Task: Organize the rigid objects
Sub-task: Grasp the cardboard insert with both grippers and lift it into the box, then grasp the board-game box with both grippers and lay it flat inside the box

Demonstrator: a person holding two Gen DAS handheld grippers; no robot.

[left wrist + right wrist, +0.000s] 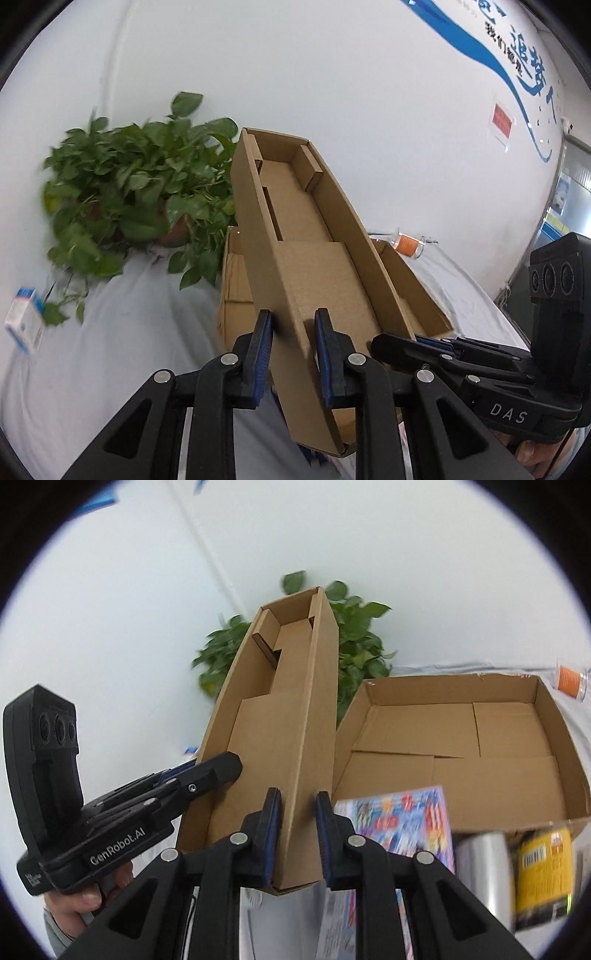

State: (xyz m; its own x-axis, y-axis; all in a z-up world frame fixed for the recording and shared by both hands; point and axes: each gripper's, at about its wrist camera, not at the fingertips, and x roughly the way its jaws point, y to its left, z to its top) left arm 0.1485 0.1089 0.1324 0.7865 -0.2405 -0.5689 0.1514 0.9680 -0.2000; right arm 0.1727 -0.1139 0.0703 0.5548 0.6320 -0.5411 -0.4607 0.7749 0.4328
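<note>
A long, narrow, open cardboard box (314, 266) (266, 738) hangs tilted in the air, empty apart from its own folded flaps. My left gripper (293, 332) is shut on its left side wall near the near end. That same gripper appears from the side in the right wrist view (214, 770), held by a hand. My right gripper (298, 812) is shut on the right side wall, and it shows at the box's right edge in the left wrist view (413, 341).
A large open cardboard box (454, 679) (231, 280) lies below on the white cloth. A potted plant (140, 192) (354, 646) stands behind. A colourful booklet (402, 819), a silver can (484, 871), a yellow can (543, 871), an orange jar (408, 245) and a small blue-white carton (24, 321) lie around.
</note>
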